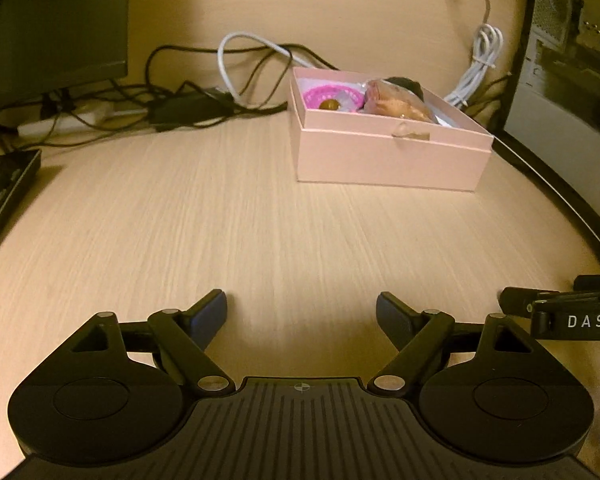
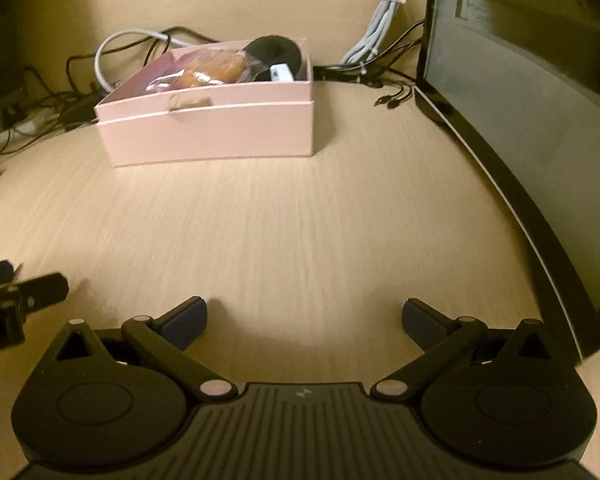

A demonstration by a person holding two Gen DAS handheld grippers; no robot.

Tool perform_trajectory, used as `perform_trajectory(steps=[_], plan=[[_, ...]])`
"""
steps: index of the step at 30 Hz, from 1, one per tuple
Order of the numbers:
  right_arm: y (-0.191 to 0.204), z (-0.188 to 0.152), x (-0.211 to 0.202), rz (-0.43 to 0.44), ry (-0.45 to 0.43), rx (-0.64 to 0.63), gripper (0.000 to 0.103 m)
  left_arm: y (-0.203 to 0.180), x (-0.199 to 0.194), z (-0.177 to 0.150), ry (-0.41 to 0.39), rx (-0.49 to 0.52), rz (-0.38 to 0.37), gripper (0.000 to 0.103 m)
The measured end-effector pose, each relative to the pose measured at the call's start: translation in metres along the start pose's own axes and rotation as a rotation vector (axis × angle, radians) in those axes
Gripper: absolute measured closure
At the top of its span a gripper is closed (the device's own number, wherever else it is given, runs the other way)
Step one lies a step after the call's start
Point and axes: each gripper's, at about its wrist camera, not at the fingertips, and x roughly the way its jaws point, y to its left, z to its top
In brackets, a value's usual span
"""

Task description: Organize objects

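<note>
Pink card box (image 1: 388,152) sat at one o'clock from the left gripper (image 1: 302,314), well apart, on the wooden desk (image 1: 220,220), holding a wrapped item (image 1: 396,102) and a pink ring (image 1: 332,98). Judged light, walls thin and crushable; best taken by opposite side walls. Cables (image 1: 180,100) lay at eleven o'clock. Right gripper (image 2: 304,320) and left both stood wide, empty.
</note>
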Motion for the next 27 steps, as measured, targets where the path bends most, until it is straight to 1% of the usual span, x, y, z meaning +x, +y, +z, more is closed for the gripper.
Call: perform_trajectory(steps=[3, 6, 7, 9, 16, 27], plan=[[0.002, -0.006, 0.004, 0.013, -0.091, -0.024, 0.0, -0.007, 0.006, 0.002, -0.018, 0.01, 0.019, 0.017], [0.006, -0.001, 0.009, 0.012, -0.114, -0.055, 0.0, -0.016, 0.014, 0.004, -0.033, 0.045, 0.032, 0.016], [0.006, 0.0, 0.011, 0.015, -0.128, -0.062, 0.0, -0.019, 0.017, 0.003, -0.041, 0.065, 0.042, 0.014], [0.001, 0.004, 0.016, 0.04, -0.12, -0.03, 0.0, -0.019, 0.021, 0.005, -0.04, 0.066, 0.037, 0.012], [0.0, 0.007, 0.02, 0.039, -0.12, -0.033, 0.0, -0.021, 0.027, 0.009, -0.035, 0.055, 0.055, 0.007], [0.0, 0.006, 0.02, 0.038, -0.12, -0.033, 0.0, -0.021, 0.029, 0.01, -0.035, 0.05, 0.061, 0.006]])
